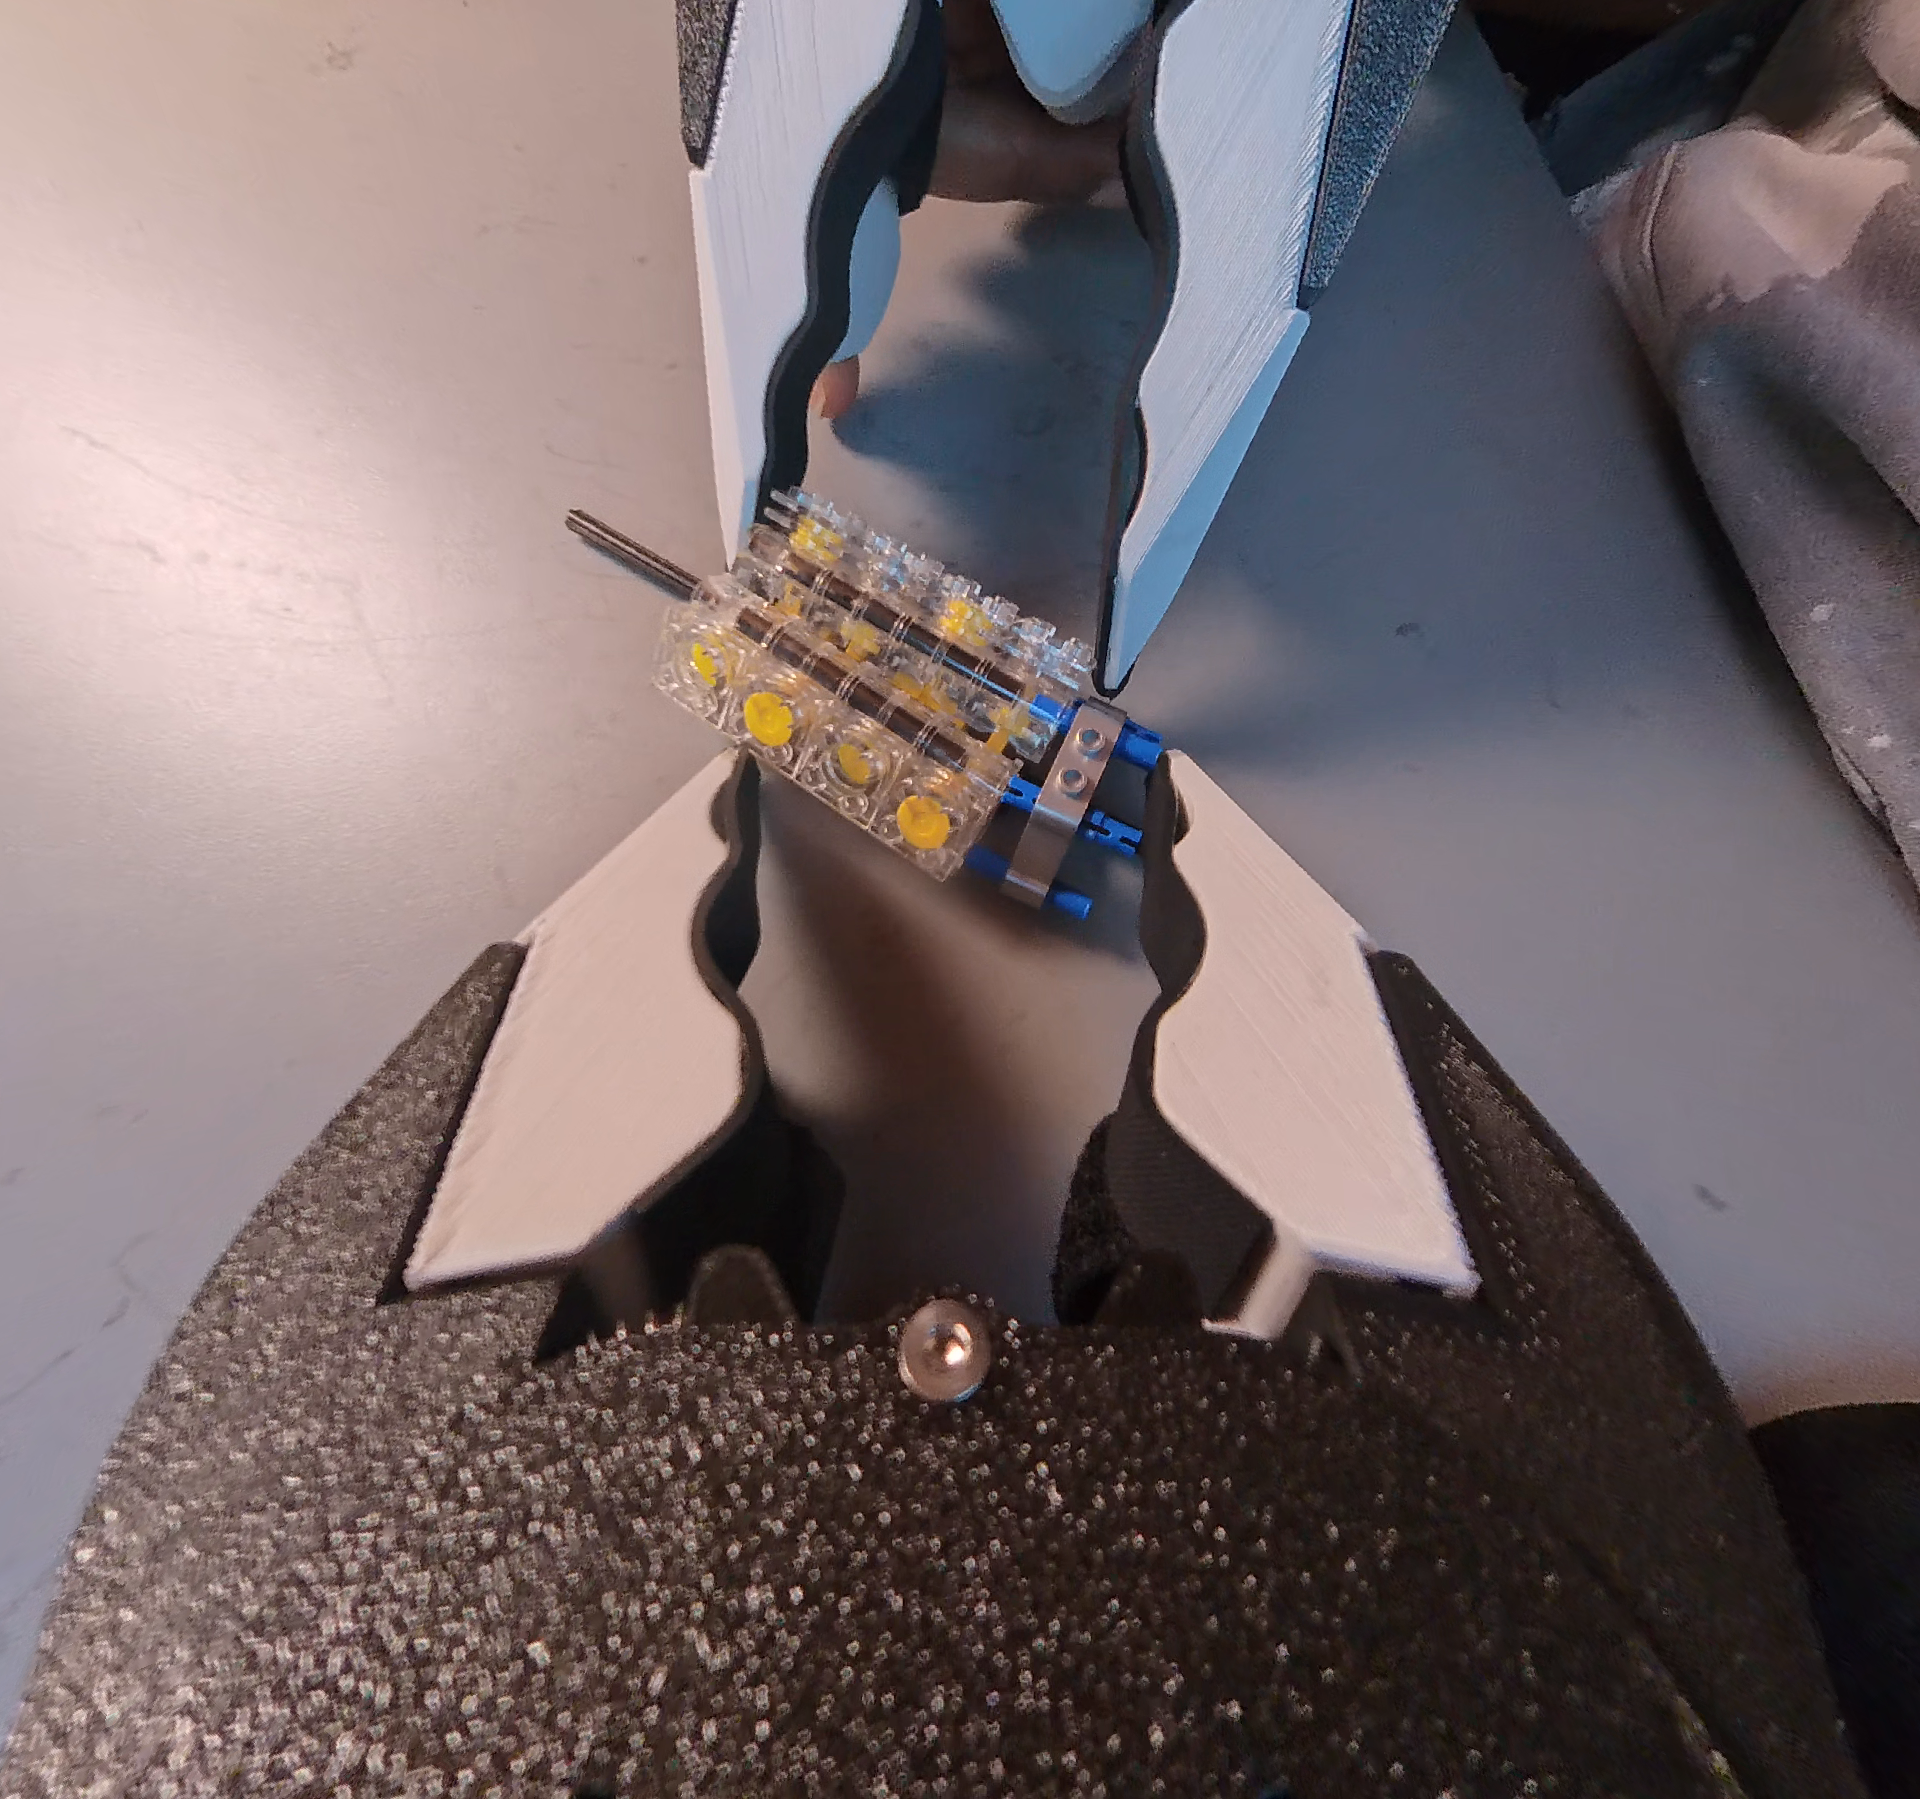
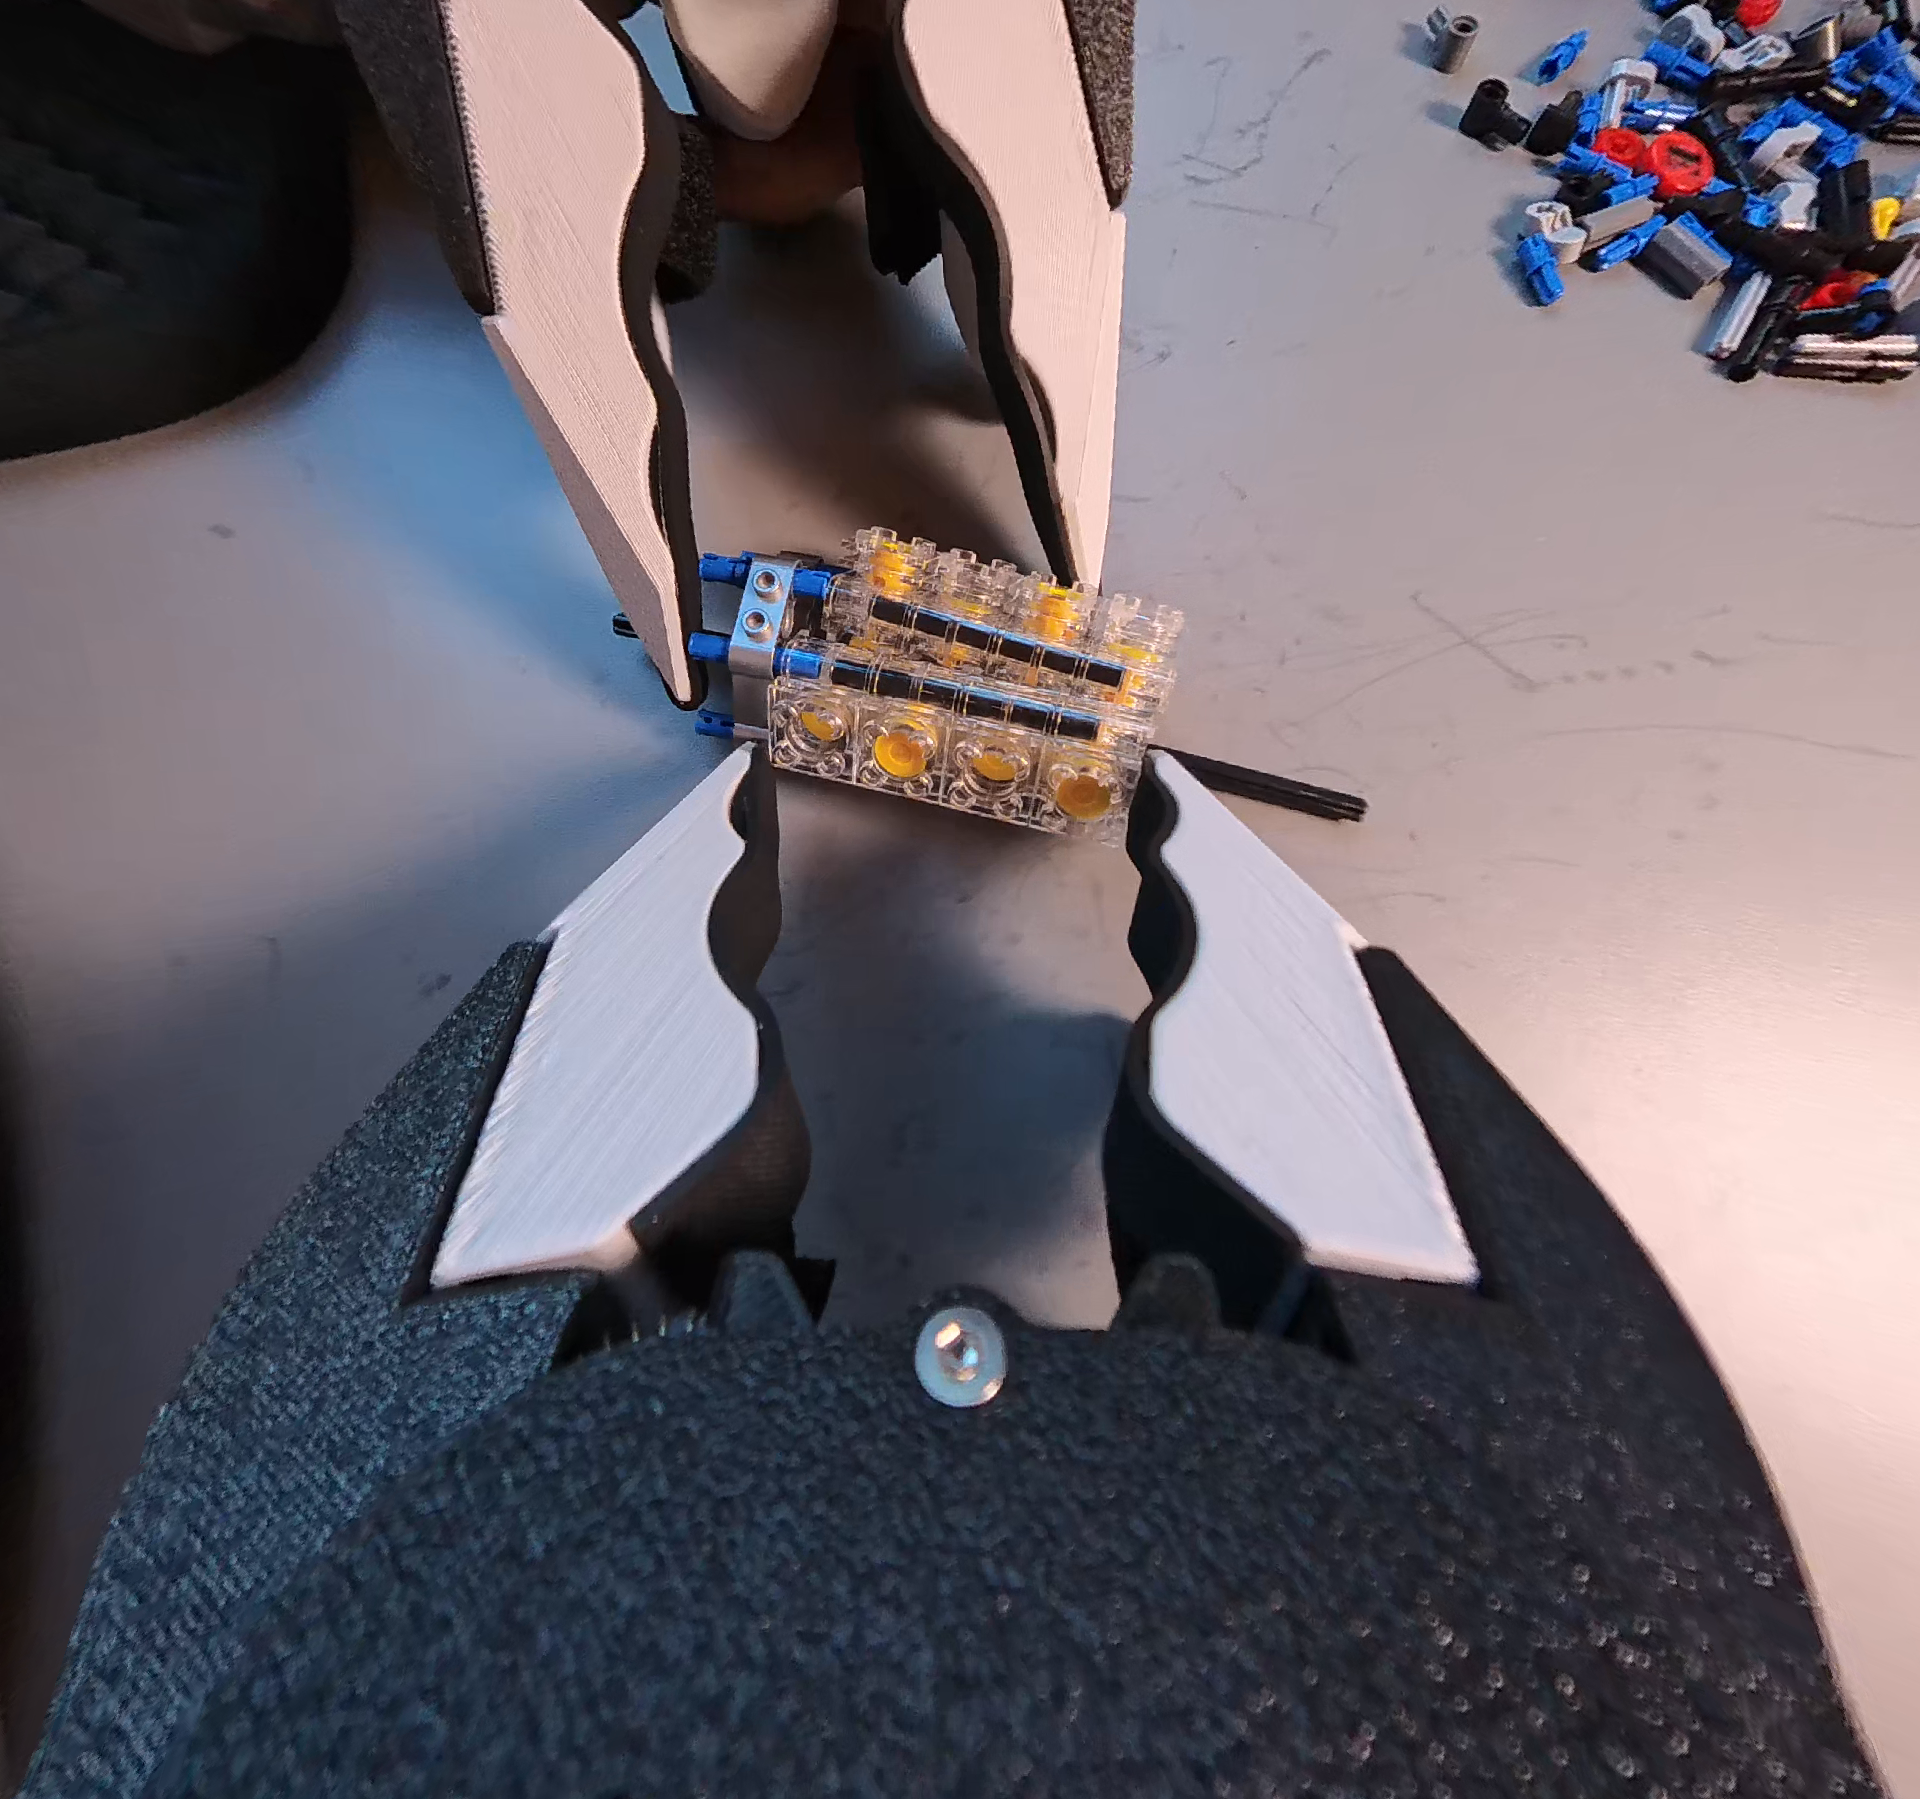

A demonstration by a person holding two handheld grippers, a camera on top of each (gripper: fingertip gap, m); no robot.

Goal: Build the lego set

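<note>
Both tongs stand wide and hold nothing: the left tongs [image 1: 951, 773] and the right tongs [image 2: 951, 773] face each other across the grey counter [image 2: 1455, 710], their tips just beside the transparent brick block [image 2: 966, 689], which lies on the counter between them. Off to one side lies a pile of loose small parts [image 2: 1745, 180], well apart from the block. Smaller details of the block are its yellow inserts, dark axles, one black axle [image 2: 1268, 793] jutting from one end, and a grey connector [image 2: 764, 622] with blue pins at the other.

Light is glancing off a scuffed grey tabletop [image 2: 1455, 606], while a rumpled grey cloth [image 1: 1787, 399] is lying along its edge.
</note>
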